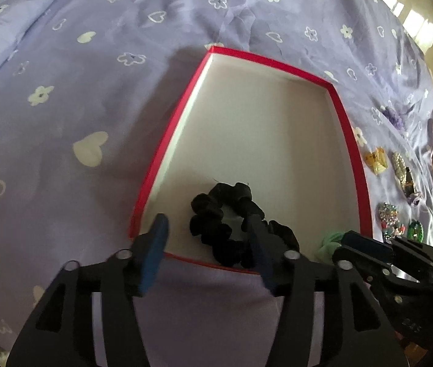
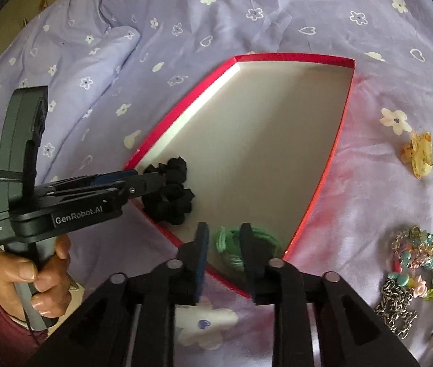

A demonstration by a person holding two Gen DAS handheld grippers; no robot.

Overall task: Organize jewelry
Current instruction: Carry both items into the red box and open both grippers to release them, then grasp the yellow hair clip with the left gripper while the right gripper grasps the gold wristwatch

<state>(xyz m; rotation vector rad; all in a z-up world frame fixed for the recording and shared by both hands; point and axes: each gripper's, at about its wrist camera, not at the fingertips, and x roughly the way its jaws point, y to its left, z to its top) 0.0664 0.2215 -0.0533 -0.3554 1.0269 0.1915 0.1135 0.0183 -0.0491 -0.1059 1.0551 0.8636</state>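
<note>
A bed is covered by a lilac sheet printed with white flowers and hearts, rumpled into folds toward the far side. A shallow red-rimmed box with a pale inside is laid on it. A black scrunchie is seen in the box's near corner, and a green scrunchie beside it. The left gripper is held spread over the black scrunchie, not pinching it. The right gripper is parted around the green scrunchie; whether it is pressed cannot be told. A yellow hair clip, beaded bracelets and a metal chain are spread on the sheet beside the box. Bright windows are glimpsed beyond the bed.
</note>
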